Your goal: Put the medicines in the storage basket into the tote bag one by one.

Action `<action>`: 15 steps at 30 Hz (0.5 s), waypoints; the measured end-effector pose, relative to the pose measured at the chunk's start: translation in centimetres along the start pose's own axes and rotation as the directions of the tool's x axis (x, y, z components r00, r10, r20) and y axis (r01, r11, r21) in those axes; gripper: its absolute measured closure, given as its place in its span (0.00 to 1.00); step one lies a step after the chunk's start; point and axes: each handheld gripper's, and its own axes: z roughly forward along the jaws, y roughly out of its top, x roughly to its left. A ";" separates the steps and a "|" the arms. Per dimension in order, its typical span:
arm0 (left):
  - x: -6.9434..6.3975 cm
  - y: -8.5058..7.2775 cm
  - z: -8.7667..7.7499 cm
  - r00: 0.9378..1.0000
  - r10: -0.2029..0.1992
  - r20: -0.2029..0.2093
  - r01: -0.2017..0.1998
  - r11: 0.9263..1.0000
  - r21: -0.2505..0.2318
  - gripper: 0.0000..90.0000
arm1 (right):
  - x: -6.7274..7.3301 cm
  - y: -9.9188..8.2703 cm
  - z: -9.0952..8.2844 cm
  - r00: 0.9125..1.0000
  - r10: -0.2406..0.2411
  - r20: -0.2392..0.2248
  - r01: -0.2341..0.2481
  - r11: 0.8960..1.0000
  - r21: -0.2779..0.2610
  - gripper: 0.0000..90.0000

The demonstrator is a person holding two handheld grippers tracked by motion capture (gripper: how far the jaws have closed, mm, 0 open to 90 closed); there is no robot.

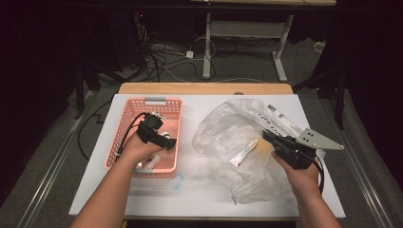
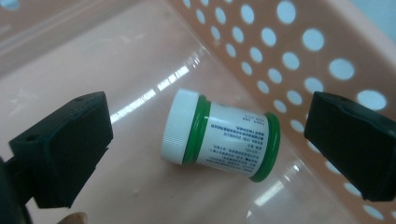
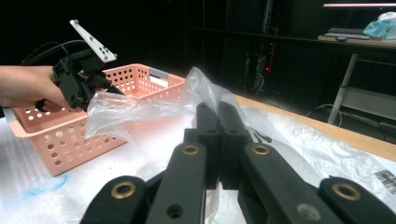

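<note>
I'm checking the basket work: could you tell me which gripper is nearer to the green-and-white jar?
Left. The left gripper hangs open inside the pink basket, its fingers either side of the jar. The right gripper is over at the plastic bag, shut on it.

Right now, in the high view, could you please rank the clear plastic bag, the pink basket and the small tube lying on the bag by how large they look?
1. clear plastic bag: largest spread.
2. pink basket: clearly smaller than the bag.
3. small tube: by far the smallest.

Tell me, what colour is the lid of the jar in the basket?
White; the lid shows best in the left gripper view.
</note>
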 end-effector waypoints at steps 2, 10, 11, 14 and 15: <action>0.0 0.0 0.2 1.000 0.008 0.003 -0.008 1.000 0.022 0.03 | 0.0 0.0 0.0 1.000 -0.004 0.000 0.004 1.000 -0.006 1.00; -0.2 0.0 1.0 0.999 0.032 0.010 -0.032 0.995 0.090 0.14 | 0.0 -0.1 0.0 1.000 0.009 -0.005 -0.009 1.000 0.000 1.00; -0.2 0.0 1.1 0.999 0.032 0.009 -0.033 0.995 0.094 0.16 | -0.1 -0.1 0.0 1.000 0.006 -0.007 -0.006 1.000 0.002 1.00; -0.2 0.0 1.3 0.999 0.037 0.012 -0.038 0.993 0.114 0.17 | -0.1 -0.1 0.0 1.000 0.006 -0.005 -0.006 1.000 0.000 1.00; -0.2 0.0 1.3 0.999 0.037 0.018 -0.039 0.992 0.116 0.19 | -0.1 -0.1 0.0 1.000 0.007 -0.005 -0.007 1.000 0.000 1.00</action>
